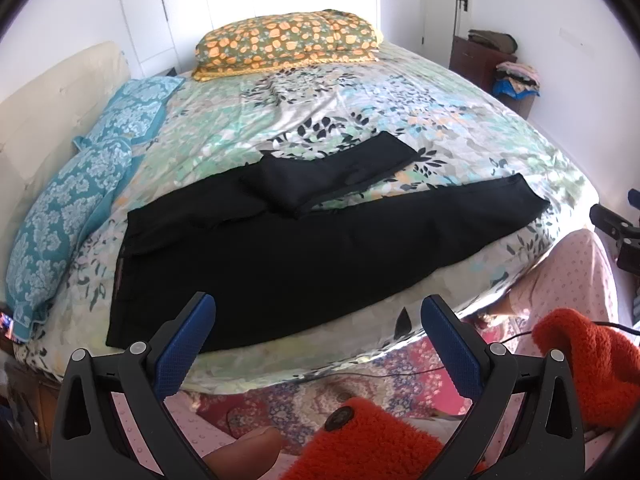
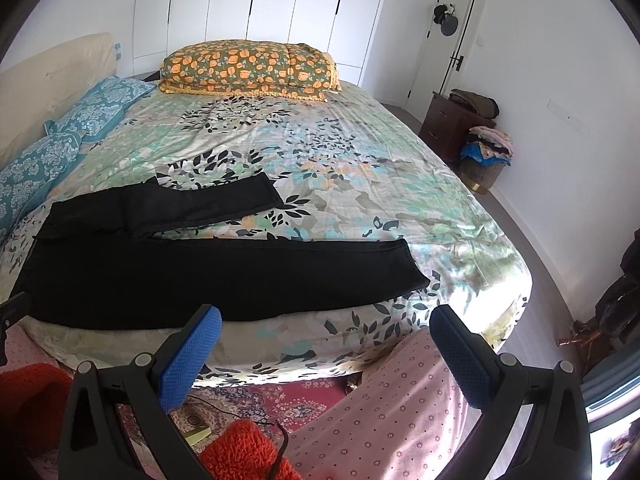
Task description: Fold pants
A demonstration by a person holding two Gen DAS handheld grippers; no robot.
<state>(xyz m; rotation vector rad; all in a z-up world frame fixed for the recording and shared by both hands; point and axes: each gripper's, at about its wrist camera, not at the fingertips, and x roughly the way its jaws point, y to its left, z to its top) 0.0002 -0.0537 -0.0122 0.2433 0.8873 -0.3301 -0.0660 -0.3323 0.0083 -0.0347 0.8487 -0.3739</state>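
While both tongs (image 1: 316,320) (image 2: 326,330) gape empty, pants (image 1: 280,256) lengthwise along bed edge, cuffs rightward

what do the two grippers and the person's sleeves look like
Left gripper and right gripper match: black angular plastic arms with round silver pivot bolts, and blue fingers with dimpled pads. The sleeves are fuzzy orange-red knit. A thin black cable runs by the cuff.

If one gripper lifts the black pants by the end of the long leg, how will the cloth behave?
The black pants lie flat and follow the bed, so they are probably floppy and would hang and drag. The far leg is already doubled back, so layers may slip apart. Breakage seems unlikely.
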